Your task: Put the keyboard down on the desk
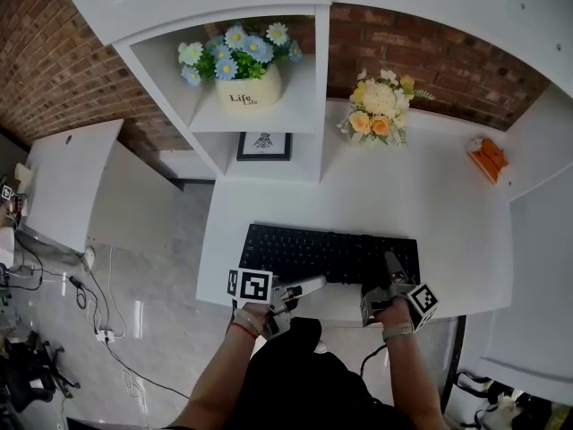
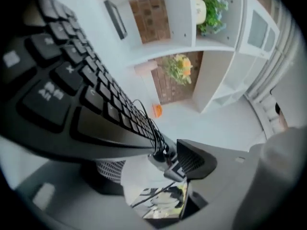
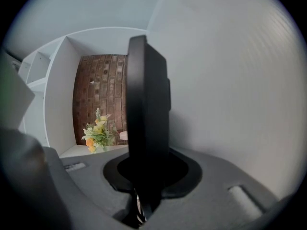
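Note:
A black keyboard [image 1: 329,253] lies flat near the front edge of the white desk [image 1: 448,213]. My left gripper [image 1: 304,287] is at its front left corner, rolled on its side, with the jaws wide open. In the left gripper view the keyboard [image 2: 72,95] runs along one jaw's pad, the other jaw stands well clear of it, and my left gripper [image 2: 148,164] presses on nothing. My right gripper [image 1: 391,271] is shut on the keyboard's front right end. In the right gripper view the keyboard [image 3: 146,114] shows edge-on as a dark slab clamped between the jaws of my right gripper [image 3: 146,176].
A yellow bouquet [image 1: 380,110] and an orange object [image 1: 488,157] stand at the back of the desk by the brick wall. A shelf unit holds a pot of blue flowers [image 1: 240,65] and a framed picture [image 1: 264,144]. A thin black cable [image 2: 151,133] hangs at the keyboard's edge.

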The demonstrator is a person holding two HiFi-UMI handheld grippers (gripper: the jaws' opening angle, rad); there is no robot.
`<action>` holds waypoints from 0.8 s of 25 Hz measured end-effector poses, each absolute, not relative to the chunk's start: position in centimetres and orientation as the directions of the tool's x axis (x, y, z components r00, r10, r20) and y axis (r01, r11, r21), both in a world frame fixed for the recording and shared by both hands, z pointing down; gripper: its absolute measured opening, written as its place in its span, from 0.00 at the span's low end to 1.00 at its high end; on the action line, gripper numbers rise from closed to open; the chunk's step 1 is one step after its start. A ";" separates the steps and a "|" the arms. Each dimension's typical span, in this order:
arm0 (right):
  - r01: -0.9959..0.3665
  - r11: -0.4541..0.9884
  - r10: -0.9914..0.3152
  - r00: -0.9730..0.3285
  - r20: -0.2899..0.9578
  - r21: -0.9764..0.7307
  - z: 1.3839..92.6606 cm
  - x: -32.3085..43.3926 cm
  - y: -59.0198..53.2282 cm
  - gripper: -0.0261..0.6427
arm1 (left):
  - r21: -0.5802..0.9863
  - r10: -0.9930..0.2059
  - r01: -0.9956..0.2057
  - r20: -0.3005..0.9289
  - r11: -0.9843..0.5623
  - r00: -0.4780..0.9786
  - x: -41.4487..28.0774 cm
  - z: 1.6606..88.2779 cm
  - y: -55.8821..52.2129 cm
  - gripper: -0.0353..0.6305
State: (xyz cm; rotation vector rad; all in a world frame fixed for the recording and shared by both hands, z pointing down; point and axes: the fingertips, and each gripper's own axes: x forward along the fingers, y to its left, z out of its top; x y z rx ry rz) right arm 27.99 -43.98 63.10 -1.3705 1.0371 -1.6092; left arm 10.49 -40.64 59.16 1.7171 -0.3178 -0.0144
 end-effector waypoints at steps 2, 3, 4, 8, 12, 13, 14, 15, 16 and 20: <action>0.042 -0.364 -0.924 -0.139 0.356 -0.930 63.2 28.1 -44.1 0.14 | 0.933 -0.136 -0.273 0.247 -0.235 0.959 10.7 59.6 -39.2 0.52; 0.040 -0.360 -0.925 -0.142 0.352 -0.932 63.2 28.1 -44.2 0.14 | 0.904 -0.111 -0.314 0.295 -0.291 0.949 10.6 59.8 -38.7 0.47; 0.039 -0.363 -0.924 -0.142 0.355 -0.931 63.2 28.0 -44.1 0.14 | 0.871 -0.097 -0.353 0.342 -0.342 0.935 10.6 60.0 -38.5 0.43; 0.047 -0.369 -0.922 -0.142 0.360 -0.928 63.1 28.0 -44.0 0.14 | 0.786 -0.112 -0.457 0.455 -0.416 0.883 10.4 60.8 -38.5 0.25; 0.050 -0.353 -0.925 -0.169 0.340 -0.934 63.1 28.0 -44.2 0.15 | 0.764 -0.155 -0.505 0.487 -0.401 0.860 10.1 61.5 -38.8 0.12; 0.047 -0.344 -0.926 -0.183 0.330 -0.938 63.1 28.1 -44.2 0.15 | 0.768 -0.156 -0.507 0.488 -0.391 0.859 10.1 61.8 -38.7 0.09; 0.042 -0.334 -0.926 -0.199 0.320 -0.942 63.0 28.1 -44.2 0.16 | 0.773 -0.154 -0.505 0.486 -0.383 0.860 10.2 62.1 -38.6 0.07; 0.038 -0.324 -0.926 -0.216 0.309 -0.945 62.9 28.0 -44.3 0.19 | 0.781 -0.153 -0.498 0.478 -0.376 0.865 10.4 62.1 -38.5 0.05; 0.036 -0.314 -0.926 -0.235 0.297 -0.949 62.8 27.9 -44.3 0.21 | 0.790 -0.153 -0.488 0.467 -0.370 0.871 10.6 62.1 -38.4 0.05; 0.011 -0.271 -0.919 -0.299 0.255 -0.963 62.2 27.6 -44.0 0.29 | 0.808 -0.159 -0.475 0.449 -0.349 0.879 11.1 62.2 -38.2 0.04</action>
